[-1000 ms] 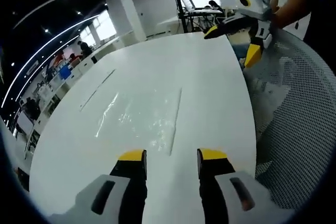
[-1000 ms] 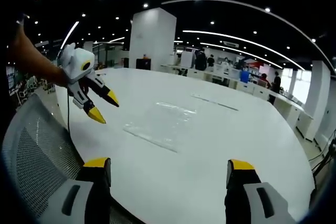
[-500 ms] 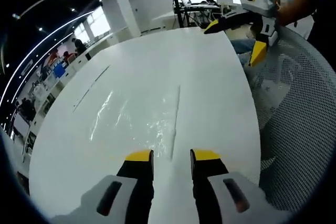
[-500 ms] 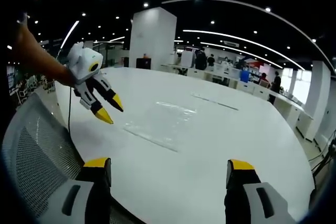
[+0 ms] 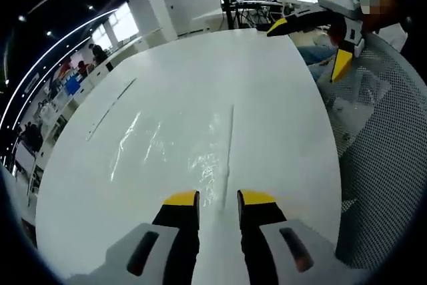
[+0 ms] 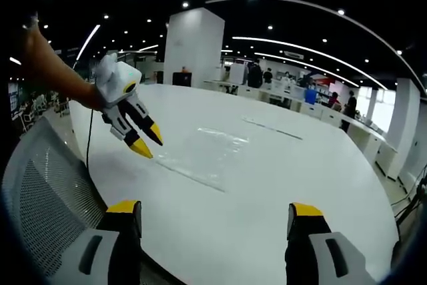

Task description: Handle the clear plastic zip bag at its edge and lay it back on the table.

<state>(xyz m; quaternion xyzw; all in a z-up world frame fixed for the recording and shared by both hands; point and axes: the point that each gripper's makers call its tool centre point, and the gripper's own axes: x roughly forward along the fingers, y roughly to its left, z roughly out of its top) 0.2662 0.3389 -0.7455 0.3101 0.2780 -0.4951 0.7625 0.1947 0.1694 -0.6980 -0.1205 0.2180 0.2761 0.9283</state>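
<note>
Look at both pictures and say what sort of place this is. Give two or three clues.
Probably a large open-plan office or lab. Clues: a long white table, rows of desks with people at the far side, strip lights across a dark ceiling, and a mesh chair beside the table.
</note>
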